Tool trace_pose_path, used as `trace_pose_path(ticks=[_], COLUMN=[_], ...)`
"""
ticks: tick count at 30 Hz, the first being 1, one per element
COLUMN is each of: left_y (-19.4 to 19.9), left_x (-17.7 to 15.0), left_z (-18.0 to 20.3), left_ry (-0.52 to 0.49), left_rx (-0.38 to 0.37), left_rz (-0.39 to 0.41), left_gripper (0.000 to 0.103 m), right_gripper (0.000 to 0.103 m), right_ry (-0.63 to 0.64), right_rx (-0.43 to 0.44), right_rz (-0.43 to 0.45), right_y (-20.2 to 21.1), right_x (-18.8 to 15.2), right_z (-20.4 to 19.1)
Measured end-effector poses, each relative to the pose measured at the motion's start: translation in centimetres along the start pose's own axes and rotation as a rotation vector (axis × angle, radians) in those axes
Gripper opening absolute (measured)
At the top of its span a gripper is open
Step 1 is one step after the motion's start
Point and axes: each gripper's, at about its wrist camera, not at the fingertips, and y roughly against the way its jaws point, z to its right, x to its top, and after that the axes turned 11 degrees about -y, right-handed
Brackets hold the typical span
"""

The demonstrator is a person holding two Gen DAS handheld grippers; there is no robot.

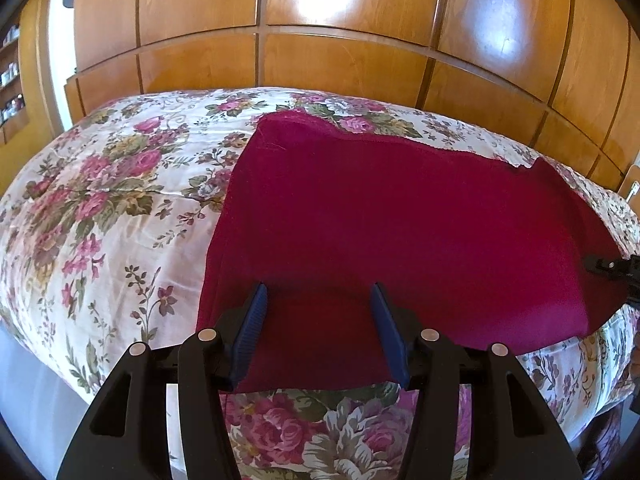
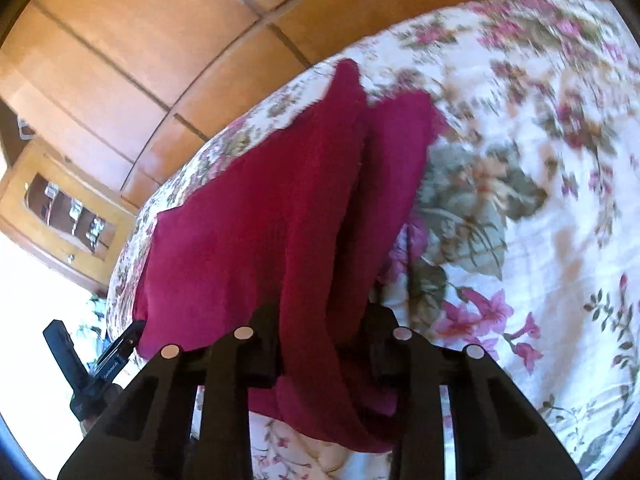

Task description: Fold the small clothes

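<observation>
**Right hand-held gripper bunches the crimson cloth on the bed**

Your crimson knit cloth (image 1: 400, 232) lies spread on the floral bedspread (image 1: 104, 208), near the bed's front edge, with wooden wardrobe doors (image 1: 340, 64) behind. Your left hand-held gripper (image 1: 318, 296) sits over the cloth's near hem with its blue pads (image 1: 256, 312) apart and not pressing; the cloth lies flat beneath them. Your right hand-held gripper (image 2: 322, 320) has a gathered ridge of the cloth between its fingers, which are clamped on the fabric there.
</observation>
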Motion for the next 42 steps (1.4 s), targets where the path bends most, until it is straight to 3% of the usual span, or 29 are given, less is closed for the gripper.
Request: trace_pose_path(ticks=[21, 32, 42], left_y=[0.4, 0.8, 2.3], left_x=[0.2, 0.5, 0.2], left_z=[-0.5, -1.2, -5.1], left_ry=[-0.003, 0.01, 0.072], left_rx=[-0.031, -0.039, -0.051], left_rz=[0.001, 0.008, 0.007], left_gripper=[0.052, 0.052, 0.052], right_gripper=[0.025, 0.024, 0.024], right_ry=[0.197, 0.333, 0.445], right_rx=[0.1, 0.131, 0.099], right_rz=[0.004, -0.074, -0.165], right_y=[0.1, -4.6, -10.0], right_x=[0.8, -1.5, -5.5], right_z=[-12.7, -20.7, -24.5])
